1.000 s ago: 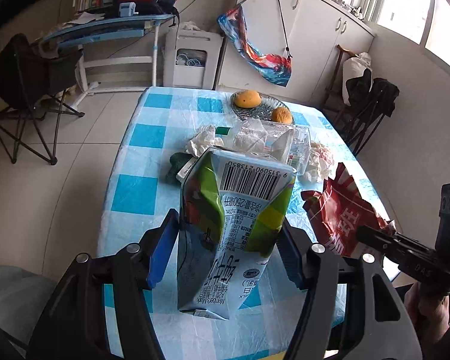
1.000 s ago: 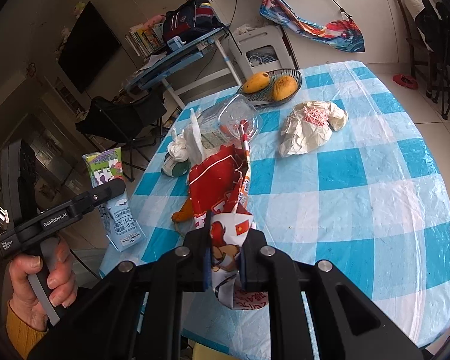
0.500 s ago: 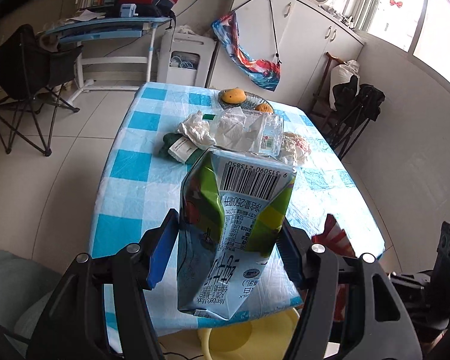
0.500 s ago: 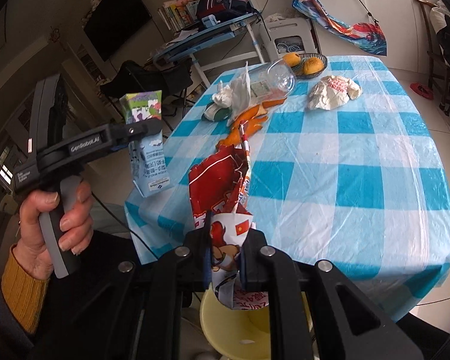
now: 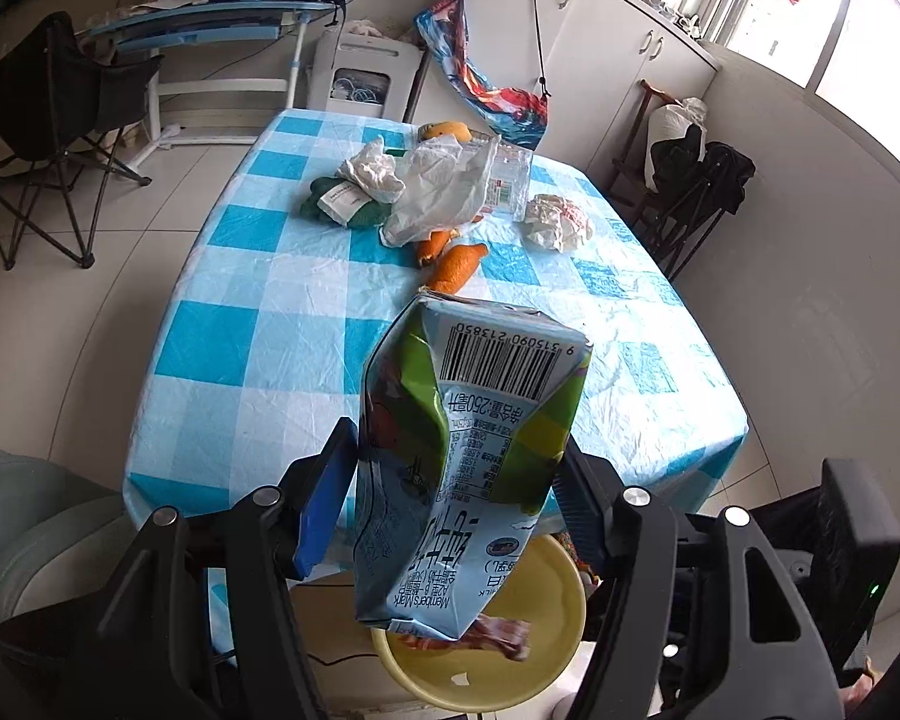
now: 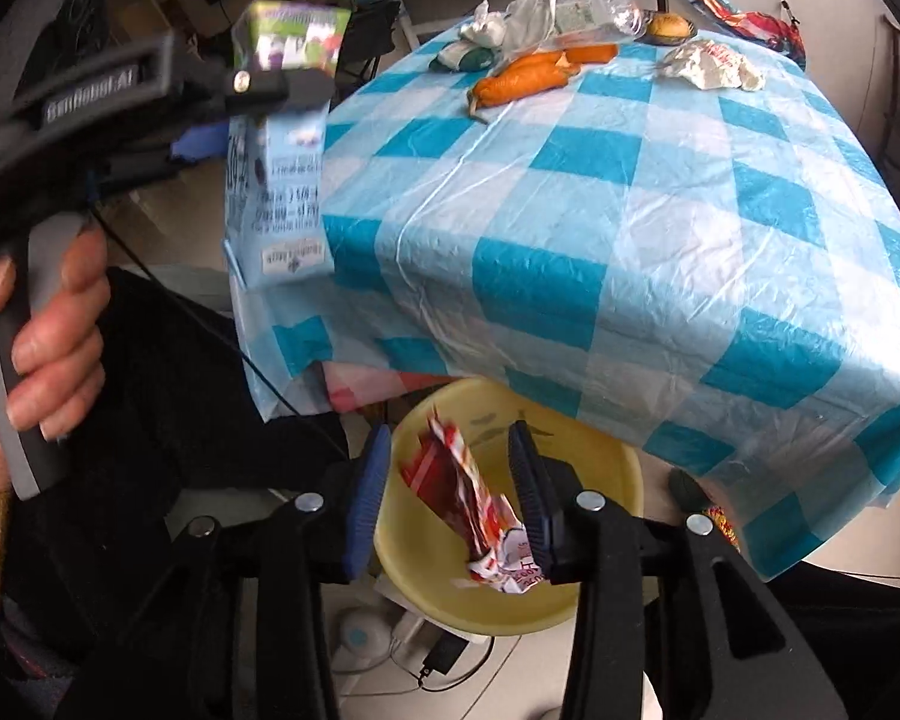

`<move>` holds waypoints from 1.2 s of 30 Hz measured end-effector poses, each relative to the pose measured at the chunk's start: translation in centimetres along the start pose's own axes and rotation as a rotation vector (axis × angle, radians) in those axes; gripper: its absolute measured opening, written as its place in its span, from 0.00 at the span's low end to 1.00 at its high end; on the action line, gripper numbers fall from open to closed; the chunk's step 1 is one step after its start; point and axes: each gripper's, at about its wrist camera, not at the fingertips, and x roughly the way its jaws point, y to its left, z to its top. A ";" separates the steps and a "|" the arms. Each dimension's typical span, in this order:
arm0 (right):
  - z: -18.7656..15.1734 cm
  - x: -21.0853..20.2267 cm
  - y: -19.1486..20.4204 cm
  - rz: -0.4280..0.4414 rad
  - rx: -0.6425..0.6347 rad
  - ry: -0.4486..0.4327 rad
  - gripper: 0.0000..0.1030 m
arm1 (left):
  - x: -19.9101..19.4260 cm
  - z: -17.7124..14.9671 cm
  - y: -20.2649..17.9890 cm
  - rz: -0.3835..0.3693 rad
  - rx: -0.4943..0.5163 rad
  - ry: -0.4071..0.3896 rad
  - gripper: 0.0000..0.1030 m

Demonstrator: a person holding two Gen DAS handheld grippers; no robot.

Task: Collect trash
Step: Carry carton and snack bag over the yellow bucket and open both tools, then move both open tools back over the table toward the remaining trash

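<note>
Below the near edge of the blue-and-white checked tabletop [image 6: 660,222] sits a yellow bin [image 6: 606,468] on the floor, and both grippers hang over it.

Nearest, the right gripper [image 6: 450,480] has its jaws opening, with the red snack wrapper [image 6: 468,498] loose between them. The left pad stands clear of it; the crumpled lower end lies against the right pad, so it looks to be slipping free into the bin directly beneath. This is the drop step for that piece.

Just to the left, the left gripper [image 5: 456,492] is clamped at about half width on a dented milk carton [image 5: 468,438], its pads pressing both sides. The carton hangs partly over the bin, at the bin's left rim in the left wrist view, with the wrapper showing below it.

The next move, as I judge it, is to let the wrapper fall clear, then bring the carton over the middle of the bin and release it. It is bulky and light, so a drop near the rim could bounce it out.

Farther off on the tabletop more trash waits: orange peel [image 5: 456,261], a crumpled paper ball [image 5: 558,222], a clear plastic bag [image 5: 444,189], white tissue [image 5: 372,171] and a green packet [image 5: 342,207]. A fruit bowl [image 6: 669,27] stands at the far end.
</note>
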 end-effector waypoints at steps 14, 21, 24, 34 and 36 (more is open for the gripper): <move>0.5 -6.6 -6.5 -0.060 0.326 -0.368 0.68 | 2.5 -4.4 -5.1 -0.123 0.215 0.221 0.59; 0.1 -7.1 -8.6 -0.058 0.431 -0.382 0.70 | 3.3 -6.0 -7.2 -0.114 0.353 0.299 0.60; 0.1 -7.1 -8.6 -0.066 0.423 -0.389 0.70 | 2.4 -4.8 -5.9 -0.067 0.284 0.219 0.60; 0.4 -6.7 -7.0 -0.100 0.335 -0.386 0.71 | -1.5 -0.7 -1.1 0.041 0.003 -0.090 0.75; 0.4 -6.6 -6.8 -0.103 0.324 -0.386 0.72 | -1.9 -0.6 -0.9 0.059 -0.002 -0.116 0.77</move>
